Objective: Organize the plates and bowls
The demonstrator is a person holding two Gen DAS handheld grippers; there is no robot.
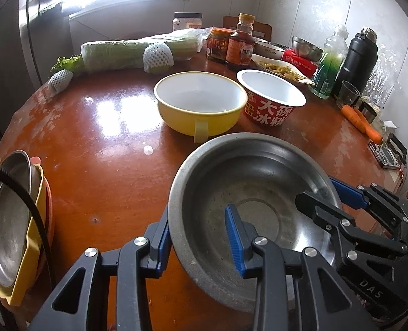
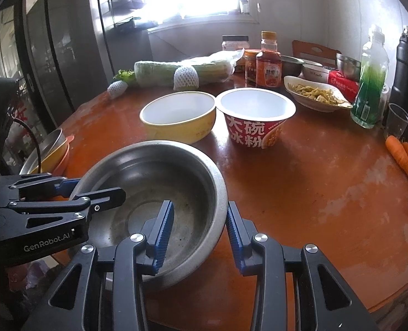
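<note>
- Two grippers are gripping one steel bowl at the near edge of the counter: the left gripper is pinching the bowl's left wall between its jaws, one blue pad outside and one inside.
- The right gripper is pinching the bowl's right wall the same way, its jaws pressing on the rim from both sides.
- The bowl is sitting tilted, its far rim higher than its near rim.
- A yellow bowl with a white inside is standing just beyond it, touching a red paper bowl on its right.
- A stack of plates is resting at the counter's left edge, a steel one on top.
- Two carrots are lying near the right edge.
</note>
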